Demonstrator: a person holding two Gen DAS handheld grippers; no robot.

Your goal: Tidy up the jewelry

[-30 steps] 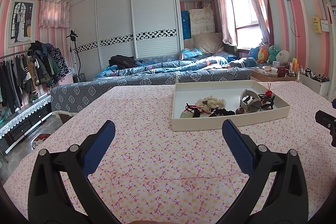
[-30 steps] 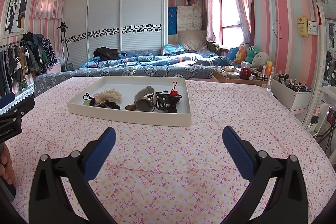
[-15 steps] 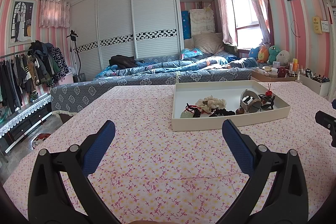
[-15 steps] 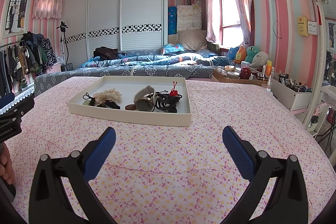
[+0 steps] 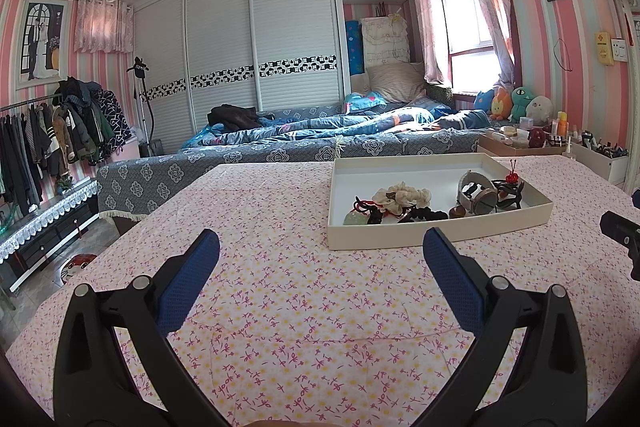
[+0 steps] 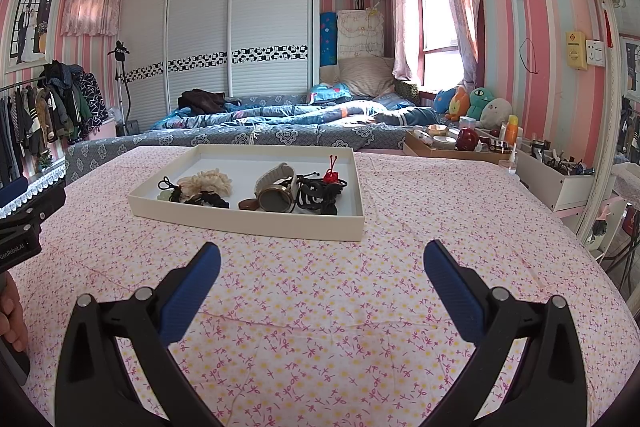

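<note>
While I hold both claws low over the flowered pink surface (image 6: 320, 307), the shallow white tray (image 6: 256, 223) lies ahead of them, and all the jewelry sits inside it. My left claw (image 5: 320, 255) is spread wide and grips nothing; my right claw (image 6: 320, 267) is likewise released and empty, both well short of the tray's near wall. Inside the tray, toward its near wall, I see a cream ruffled scrunchie (image 6: 208, 181) with a pale green stone (image 5: 354, 218) and black hair ties (image 6: 212, 201) just beside it. Further right in the tray a watch (image 6: 276, 193) with a grey band and a round bronze-rimmed face stands on edge, touching a small brown piece (image 6: 248, 204). Beside the watch lies a tangle of black cords (image 6: 320, 193) carrying a red knot ornament (image 6: 330, 177).
</note>
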